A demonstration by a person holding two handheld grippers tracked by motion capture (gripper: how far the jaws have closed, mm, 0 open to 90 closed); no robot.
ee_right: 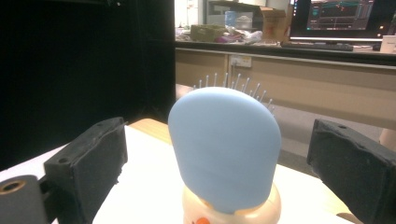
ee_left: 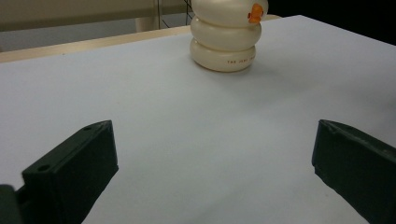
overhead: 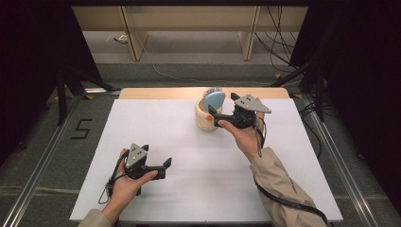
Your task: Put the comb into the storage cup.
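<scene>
Close to the person, the left gripper (overhead: 152,166) sits low over the white tabletop (overhead: 189,156), held in the left hand (overhead: 126,182). Its jaws are wide open and hold nothing. In the left gripper view the two black jaws stand far apart, with bare white tabletop between them. A thin black cable hangs down from this gripper by the wrist.

Farther back and to the right, the right hand (overhead: 243,135) holds the right gripper (overhead: 222,108) up near the cream cup (overhead: 206,117). A tan sleeve (overhead: 279,189) covers that arm. The jaws of this gripper are wide open too, and they grip nothing. One jaw is just beside the cup and the other is higher, by the blue brush (overhead: 213,100).

The cream cup stands upright near the far edge of the tabletop, a bit right of the middle. It looks like three fat rings stacked up, with a small orange mark on its side. The blue brush stands in the cup with its round head up. In the right gripper view the smooth blue back of the brush (ee_right: 225,149) sits right between the two jaws, apart from both, and thin pins poke out behind its top.

Past the tabletop there is a wooden edge (overhead: 161,93), then grey floor with cables on it.
</scene>
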